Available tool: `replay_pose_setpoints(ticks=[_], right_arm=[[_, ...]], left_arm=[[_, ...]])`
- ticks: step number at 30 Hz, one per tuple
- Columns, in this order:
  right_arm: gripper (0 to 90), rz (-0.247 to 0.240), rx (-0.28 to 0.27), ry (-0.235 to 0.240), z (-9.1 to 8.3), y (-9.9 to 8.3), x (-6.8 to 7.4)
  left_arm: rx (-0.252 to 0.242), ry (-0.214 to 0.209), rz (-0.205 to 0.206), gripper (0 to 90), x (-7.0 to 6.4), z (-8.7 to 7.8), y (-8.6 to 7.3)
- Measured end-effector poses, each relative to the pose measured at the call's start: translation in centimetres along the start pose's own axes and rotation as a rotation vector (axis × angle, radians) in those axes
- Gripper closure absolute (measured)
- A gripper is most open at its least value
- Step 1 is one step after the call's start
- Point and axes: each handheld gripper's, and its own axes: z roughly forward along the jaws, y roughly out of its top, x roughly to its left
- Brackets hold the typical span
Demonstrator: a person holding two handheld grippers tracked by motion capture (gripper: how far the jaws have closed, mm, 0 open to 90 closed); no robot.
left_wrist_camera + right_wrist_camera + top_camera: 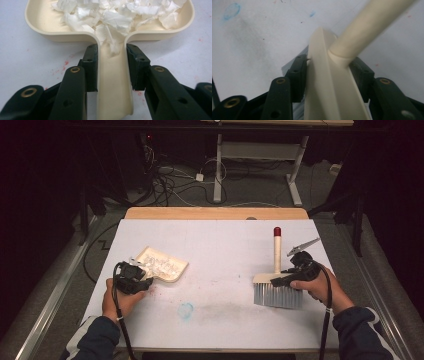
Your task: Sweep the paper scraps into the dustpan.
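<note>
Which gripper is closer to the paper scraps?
Left. The left gripper clamps the dustpan handle beside the scraps; the right gripper holds the brush across the table.

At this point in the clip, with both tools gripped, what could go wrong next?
1. The dustpan is heaped with white paper scraps, some lying down its handle between the left hand-held gripper's jaws; tipping it may spill them onto the table.
2. The right hand-held gripper clamps the brush at its head, handle sticking out; it might twist in the grip.
</note>
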Motion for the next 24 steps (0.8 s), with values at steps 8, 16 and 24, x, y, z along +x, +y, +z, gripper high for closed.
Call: replay_pose_setpoints(ticks=[8,16,24], right_arm=[[39.1,-0.080,0.078,-0.052,0.1,1.5,-1.3],[43.7,-0.051,0.068,-0.186,0.8,1.9,-2.8],[44.5,0.108,-0.098,-0.295,2.3,1.3,-2.9]], left_arm=[[-0.005,-0.014,-0.002,55.3,-1.0,0.4,0.0],[-0.016,-0.056,0.026,48.7,-2.3,0.2,-0.1],[-0.017,-0.056,0.038,47.0,-2.6,-0.1,-0.4]])
